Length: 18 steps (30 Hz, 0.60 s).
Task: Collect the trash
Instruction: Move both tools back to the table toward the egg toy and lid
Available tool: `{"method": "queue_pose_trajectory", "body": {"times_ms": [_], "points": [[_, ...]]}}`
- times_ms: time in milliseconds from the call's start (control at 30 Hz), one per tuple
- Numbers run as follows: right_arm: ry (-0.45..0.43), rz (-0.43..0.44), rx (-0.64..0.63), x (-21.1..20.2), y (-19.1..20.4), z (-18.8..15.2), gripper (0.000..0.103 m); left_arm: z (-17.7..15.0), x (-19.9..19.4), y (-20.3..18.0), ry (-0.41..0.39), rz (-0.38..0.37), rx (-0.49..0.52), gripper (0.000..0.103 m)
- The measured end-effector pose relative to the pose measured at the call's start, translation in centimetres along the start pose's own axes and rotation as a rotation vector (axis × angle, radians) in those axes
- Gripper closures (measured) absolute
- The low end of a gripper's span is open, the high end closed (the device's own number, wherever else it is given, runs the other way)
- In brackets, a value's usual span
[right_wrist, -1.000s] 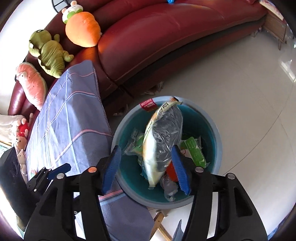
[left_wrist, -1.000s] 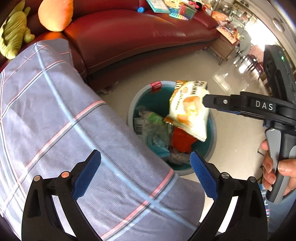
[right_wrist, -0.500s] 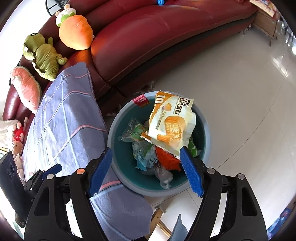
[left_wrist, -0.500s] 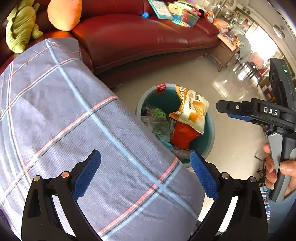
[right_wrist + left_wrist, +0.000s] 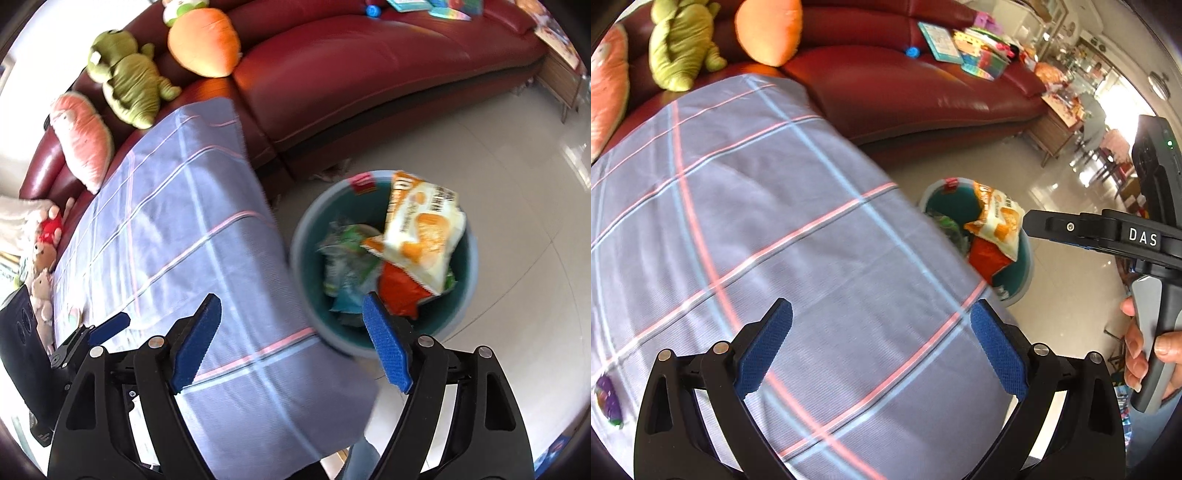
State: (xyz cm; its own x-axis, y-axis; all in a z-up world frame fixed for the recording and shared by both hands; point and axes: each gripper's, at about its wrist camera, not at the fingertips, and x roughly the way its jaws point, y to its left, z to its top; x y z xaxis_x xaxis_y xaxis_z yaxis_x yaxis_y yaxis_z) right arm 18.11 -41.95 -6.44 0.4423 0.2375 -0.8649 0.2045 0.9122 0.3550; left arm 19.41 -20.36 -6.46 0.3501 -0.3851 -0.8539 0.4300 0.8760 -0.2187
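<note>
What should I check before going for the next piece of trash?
1. Snack bag inside the bin: ok, lies on the other wrappers.
2. Right tongs empty: ok, open, nothing between them.
3. Left tongs empty: ok, open.
4. Bin upright: ok.
5. Next piece located: cannot tell; a small purple item lies on the checked cloth.

We see open glossy white tile floor right of the round teal plastic bin; the grey plaid cloth-covered bench crowds its left rim, the dark red leather sofa walls off the far side
</note>
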Motion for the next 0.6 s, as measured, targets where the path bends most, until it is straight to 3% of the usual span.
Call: {"method": "queue_pose_trajectory", "body": {"times_ms": [300,600], "points": [[0.031,0.032,-0.129,1.2,8.8,-2.0,0.028,-4.2,-4.4,6.9,-0.039,0.059,-0.105,0.005],[0.101,0.057,-0.272,3.5,18.5,-5.2,0.028,-9.4,-9.0,15.8,-0.069,0.180,-0.198,0.005]]}}
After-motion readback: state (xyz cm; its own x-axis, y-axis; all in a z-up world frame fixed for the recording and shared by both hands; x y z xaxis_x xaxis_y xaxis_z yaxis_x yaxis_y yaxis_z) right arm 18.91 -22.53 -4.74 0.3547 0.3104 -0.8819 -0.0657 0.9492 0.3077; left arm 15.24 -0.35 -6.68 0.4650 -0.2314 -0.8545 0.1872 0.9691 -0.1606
